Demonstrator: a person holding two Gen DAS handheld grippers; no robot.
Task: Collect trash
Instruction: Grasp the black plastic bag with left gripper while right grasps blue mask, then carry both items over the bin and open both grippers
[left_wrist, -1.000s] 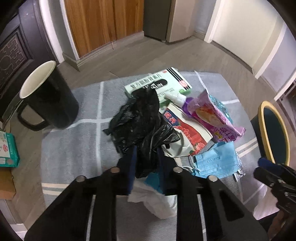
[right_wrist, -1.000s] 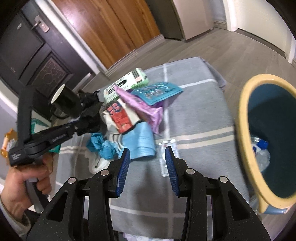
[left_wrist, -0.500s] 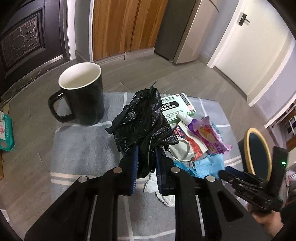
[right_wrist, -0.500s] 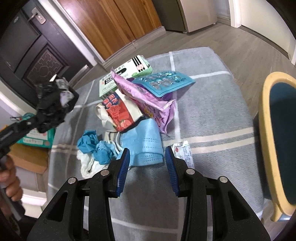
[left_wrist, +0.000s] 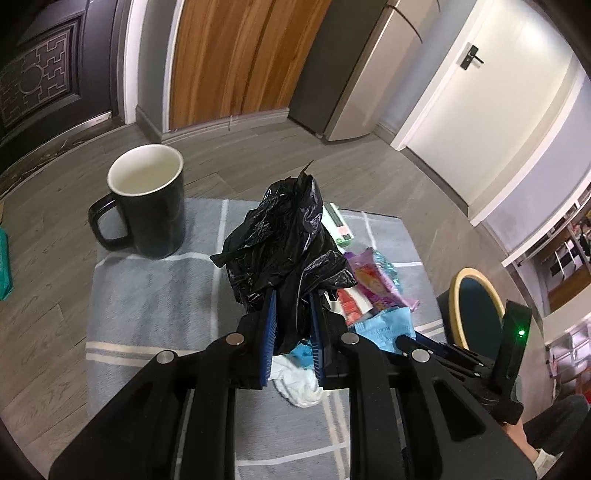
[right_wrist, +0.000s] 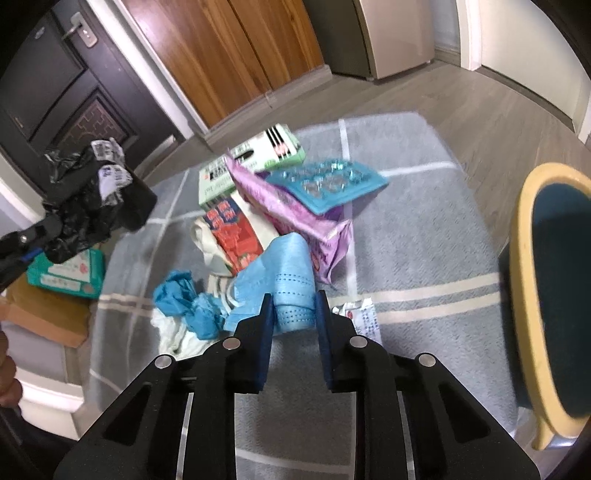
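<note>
My left gripper (left_wrist: 291, 299) is shut on a crumpled black plastic bag (left_wrist: 288, 243), which it holds up above the grey cloth (left_wrist: 147, 306); the right wrist view shows that bag (right_wrist: 96, 206) hanging at the left. My right gripper (right_wrist: 294, 306) is closing its jaws on the near edge of a blue face mask (right_wrist: 280, 277), and the pads press on the fold. Behind the mask lies a heap: a purple pouch (right_wrist: 295, 214), a teal blister pack (right_wrist: 325, 184), a red-and-white packet (right_wrist: 232, 236) and a green-and-white box (right_wrist: 258, 155).
A yellow-rimmed dark bin (right_wrist: 524, 236) stands beyond the table's right edge. A black mug (left_wrist: 147, 206) sits at the far left of the cloth. Crumpled blue material (right_wrist: 184, 299), a white tissue (left_wrist: 299, 384) and a small sachet (right_wrist: 362, 314) lie near the mask.
The left gripper has risen with the black bag, clear of the heap. The right gripper has come down onto the blue mask, and its jaws have narrowed on it.
</note>
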